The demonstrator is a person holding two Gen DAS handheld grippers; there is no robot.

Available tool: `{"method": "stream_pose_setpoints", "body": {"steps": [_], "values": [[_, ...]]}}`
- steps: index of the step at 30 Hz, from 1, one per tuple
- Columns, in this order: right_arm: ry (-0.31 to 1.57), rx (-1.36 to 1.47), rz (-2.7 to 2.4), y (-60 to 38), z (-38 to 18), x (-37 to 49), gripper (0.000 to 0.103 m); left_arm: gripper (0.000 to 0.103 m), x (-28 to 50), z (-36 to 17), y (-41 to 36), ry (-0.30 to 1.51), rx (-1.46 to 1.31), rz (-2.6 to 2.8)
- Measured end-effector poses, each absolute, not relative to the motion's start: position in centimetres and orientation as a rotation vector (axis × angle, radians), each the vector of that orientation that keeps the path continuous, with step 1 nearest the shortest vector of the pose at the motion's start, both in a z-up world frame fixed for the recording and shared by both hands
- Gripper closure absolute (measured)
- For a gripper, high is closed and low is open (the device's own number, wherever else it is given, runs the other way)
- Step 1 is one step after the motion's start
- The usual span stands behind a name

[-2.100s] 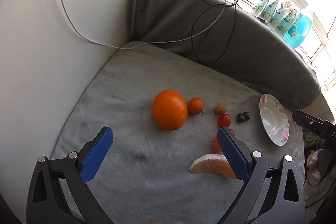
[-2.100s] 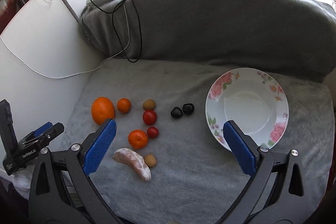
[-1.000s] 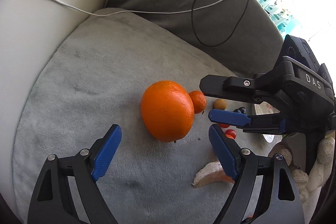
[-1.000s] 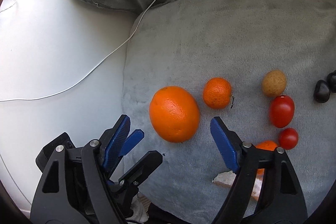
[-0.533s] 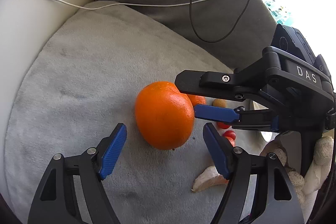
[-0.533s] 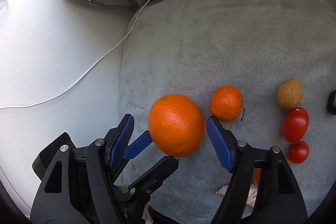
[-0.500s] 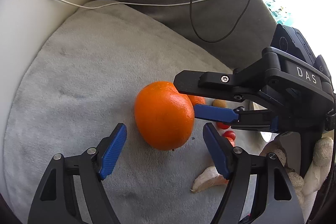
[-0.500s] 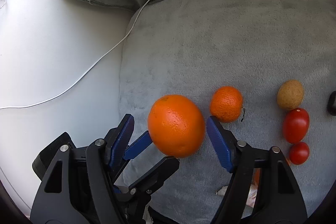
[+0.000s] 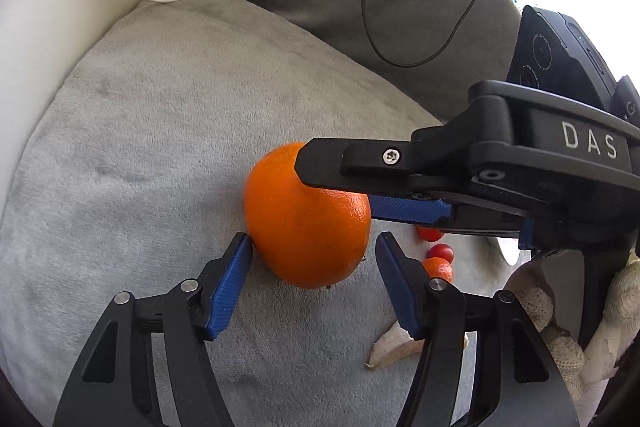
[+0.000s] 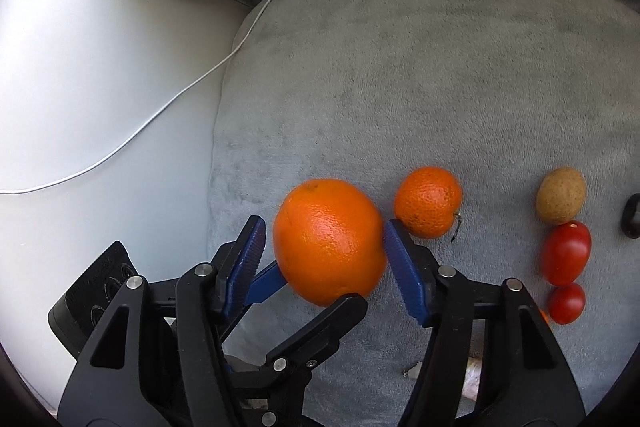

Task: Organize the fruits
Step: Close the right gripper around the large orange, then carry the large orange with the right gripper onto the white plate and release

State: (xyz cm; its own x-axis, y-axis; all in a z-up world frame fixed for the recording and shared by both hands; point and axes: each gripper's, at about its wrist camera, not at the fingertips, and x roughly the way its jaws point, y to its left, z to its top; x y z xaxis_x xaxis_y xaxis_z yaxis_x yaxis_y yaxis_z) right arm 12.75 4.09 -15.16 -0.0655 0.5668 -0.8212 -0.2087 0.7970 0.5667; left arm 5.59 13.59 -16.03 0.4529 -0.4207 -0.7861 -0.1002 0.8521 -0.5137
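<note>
Both grippers are closing in around the big orange (image 10: 330,241), low in the frame on the grey cushion (image 10: 400,87). The left gripper (image 9: 312,263) and right gripper (image 10: 324,251) are half open, fingers just touching the orange, not clamped. The cushion edge is lying near at left; the mandarin (image 10: 428,202) is crowding the right.

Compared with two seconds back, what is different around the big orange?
Both grippers came in from wide of the fruit and now bracket the big orange. The left gripper and right gripper have just been closing, pads at its sides. The orange, mandarin and tomatoes stayed put.
</note>
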Motion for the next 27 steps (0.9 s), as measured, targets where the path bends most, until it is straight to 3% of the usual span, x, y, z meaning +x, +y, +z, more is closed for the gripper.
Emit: {"method": "stream_pose_setpoints", "body": {"steps": [3, 27], "values": [[1.500, 0.243, 0.638, 4.6, -15.0, 12.6, 0.041, 0.046, 5.5, -15.9, 13.8, 1.089, -0.540, -0.203], [1.470, 0.268, 0.681, 2.2, -11.8, 11.2, 0.042, 0.046, 2.3, -11.1, 11.5, 1.035, -0.484, -0.153]]}}
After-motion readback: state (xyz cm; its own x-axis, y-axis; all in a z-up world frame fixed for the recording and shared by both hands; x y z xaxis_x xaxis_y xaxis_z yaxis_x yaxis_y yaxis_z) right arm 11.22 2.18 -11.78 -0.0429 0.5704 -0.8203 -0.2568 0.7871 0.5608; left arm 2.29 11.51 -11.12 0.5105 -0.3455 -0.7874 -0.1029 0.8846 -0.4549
